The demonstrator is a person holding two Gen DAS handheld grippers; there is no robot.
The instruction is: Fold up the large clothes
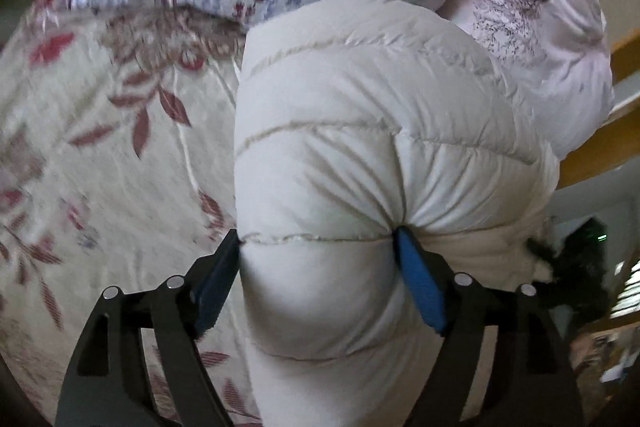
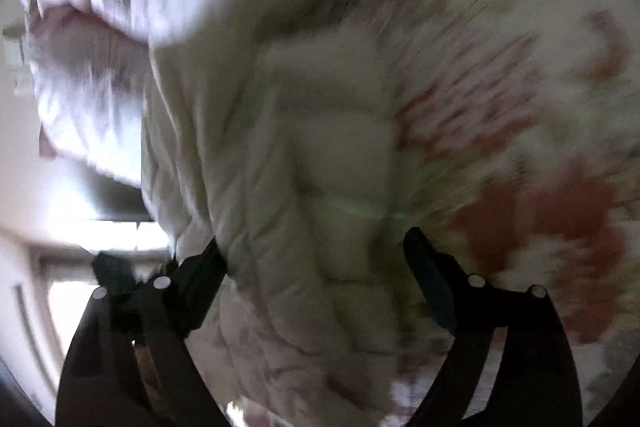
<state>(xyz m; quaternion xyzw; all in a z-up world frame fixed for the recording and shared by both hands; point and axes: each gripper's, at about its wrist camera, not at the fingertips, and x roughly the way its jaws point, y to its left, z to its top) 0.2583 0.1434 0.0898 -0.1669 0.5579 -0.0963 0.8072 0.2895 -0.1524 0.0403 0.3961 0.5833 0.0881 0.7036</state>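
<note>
Floral bedsheet under puffy jacket

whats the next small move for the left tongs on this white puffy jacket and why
Probably ease the left tongs wider and draw them back. They dent both sides of the white quilted puffer jacket, which already looks doubled into a rounded bundle on the floral bedsheet. The right tongs look open, though that view is blurred.
</note>
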